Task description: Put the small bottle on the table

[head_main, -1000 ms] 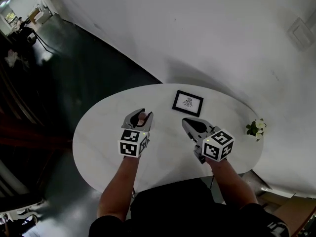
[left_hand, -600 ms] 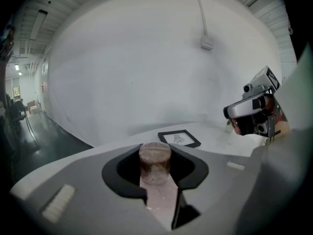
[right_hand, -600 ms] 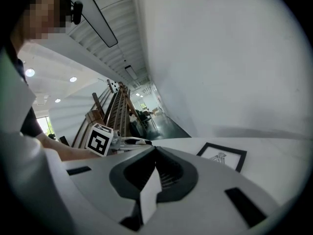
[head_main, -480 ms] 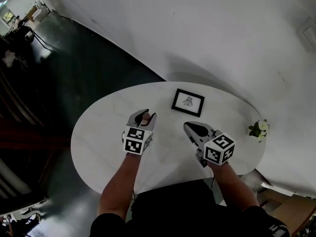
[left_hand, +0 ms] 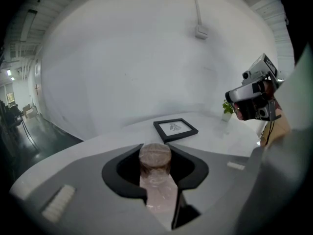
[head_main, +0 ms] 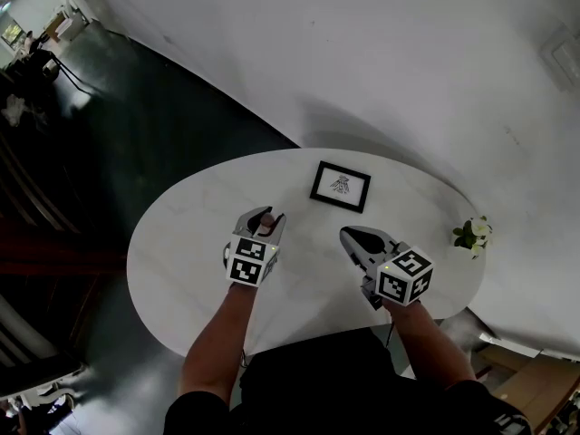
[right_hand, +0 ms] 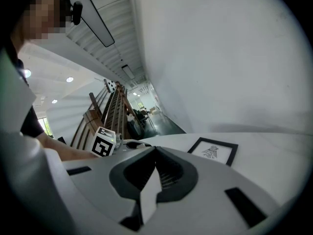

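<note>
Counter: an oval white top with faint grey marbling, which stands close to the wall.
Wall: plain white and curved; the left gripper view shows a small box on it, with a cable going up from the box.
Floor: dark and glossy, and it runs to a far corner where the furniture is too small to name.
Picture frame: black, it lies flat on the far middle of the counter, apart from both tools.
Plant: small, with white flowers, near the right edge of the counter.
Left tool: clenched on the small bottle, over the left half of the counter.
Small bottle: pinkish with a round cap, upright between the jaws; no view shows whether its bottom touches the counter.
Right tool: jaws pressed together with nothing between them, over the right half of the counter.
</note>
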### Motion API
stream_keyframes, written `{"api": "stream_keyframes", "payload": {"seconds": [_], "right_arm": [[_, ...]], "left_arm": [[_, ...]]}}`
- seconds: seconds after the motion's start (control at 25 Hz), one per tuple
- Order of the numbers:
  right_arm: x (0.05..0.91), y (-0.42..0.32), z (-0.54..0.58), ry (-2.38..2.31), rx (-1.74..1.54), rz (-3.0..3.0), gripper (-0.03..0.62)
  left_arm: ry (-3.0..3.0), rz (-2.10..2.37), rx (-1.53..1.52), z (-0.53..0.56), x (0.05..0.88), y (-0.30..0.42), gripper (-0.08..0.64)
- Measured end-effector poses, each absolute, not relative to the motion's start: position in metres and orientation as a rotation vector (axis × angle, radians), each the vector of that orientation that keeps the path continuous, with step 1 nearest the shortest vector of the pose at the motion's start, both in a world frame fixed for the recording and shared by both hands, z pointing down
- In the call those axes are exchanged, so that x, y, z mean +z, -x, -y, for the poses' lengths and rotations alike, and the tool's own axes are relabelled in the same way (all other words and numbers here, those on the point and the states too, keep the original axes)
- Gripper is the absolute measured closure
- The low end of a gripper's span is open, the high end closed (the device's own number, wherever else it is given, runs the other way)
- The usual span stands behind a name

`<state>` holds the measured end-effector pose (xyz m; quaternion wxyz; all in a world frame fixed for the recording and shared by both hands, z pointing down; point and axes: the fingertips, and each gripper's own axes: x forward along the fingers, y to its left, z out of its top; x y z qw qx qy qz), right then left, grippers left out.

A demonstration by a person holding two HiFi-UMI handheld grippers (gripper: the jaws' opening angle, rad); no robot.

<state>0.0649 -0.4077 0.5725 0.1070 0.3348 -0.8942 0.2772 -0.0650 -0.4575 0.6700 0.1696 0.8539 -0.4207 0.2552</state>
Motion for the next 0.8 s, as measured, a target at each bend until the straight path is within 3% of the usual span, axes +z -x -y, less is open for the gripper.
{"api": "stream_keyframes", "payload": {"seconds": [0.72, 0.8], "right_arm": [[0.56, -0.061, 0.389, -0.997, 0.796, 2.652, 0.583], [0.555, -0.061, 0.386, -1.003, 0.789, 2.658, 0.583]], "left_arm": [[-2.434, 1.178, 0.812, 0.442, 0.678, 0.075, 0.422], [-2.453, 1.187, 0.792, 0.441, 0.669, 0.076, 0.394]]}}
